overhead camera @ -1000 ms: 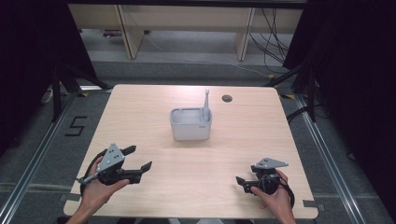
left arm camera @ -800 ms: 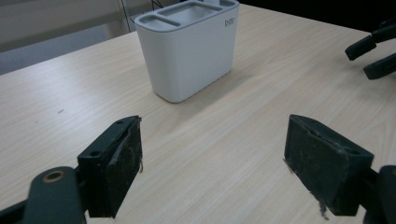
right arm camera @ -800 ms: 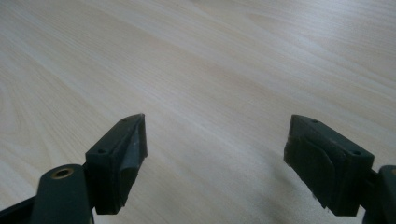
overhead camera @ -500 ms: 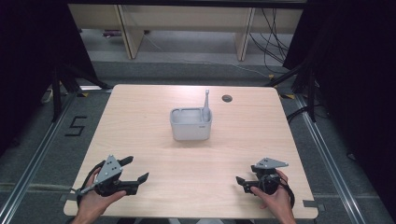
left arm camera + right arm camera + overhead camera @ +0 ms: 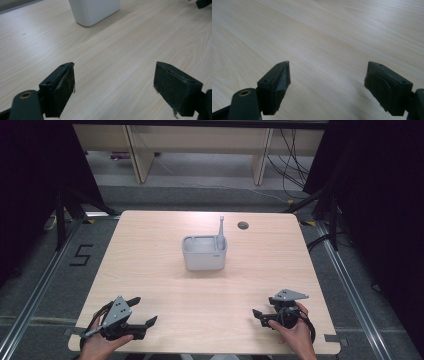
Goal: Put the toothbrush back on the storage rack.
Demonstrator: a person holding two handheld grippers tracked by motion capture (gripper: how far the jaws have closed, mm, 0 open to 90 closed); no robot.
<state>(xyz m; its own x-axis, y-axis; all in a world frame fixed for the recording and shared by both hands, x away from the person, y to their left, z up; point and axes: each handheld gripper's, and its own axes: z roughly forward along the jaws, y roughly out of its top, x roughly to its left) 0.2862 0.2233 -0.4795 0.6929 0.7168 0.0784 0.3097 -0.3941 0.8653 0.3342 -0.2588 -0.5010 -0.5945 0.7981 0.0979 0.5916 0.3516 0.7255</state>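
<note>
Where the table (image 5: 150,250) lies bare, grey tub (image 5: 204,253) with upright brush (image 5: 220,234) inside.

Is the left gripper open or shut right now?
Open: the left gripper has its jaws wide apart over bare table, holding nothing.

High view overlooks table (image 5: 165,270); gripper views skim it (close).

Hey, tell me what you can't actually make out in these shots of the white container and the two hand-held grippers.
- White container: the high view is too small and its near wall too tall to show what lies inside; the grey handle sticks up, its lower end hidden.
- Left gripper view: the top edge cuts the container off.
- Left hand-held gripper: its lower body is covered by the hand in the high view.
- Dark round spot: too small to identify.
</note>
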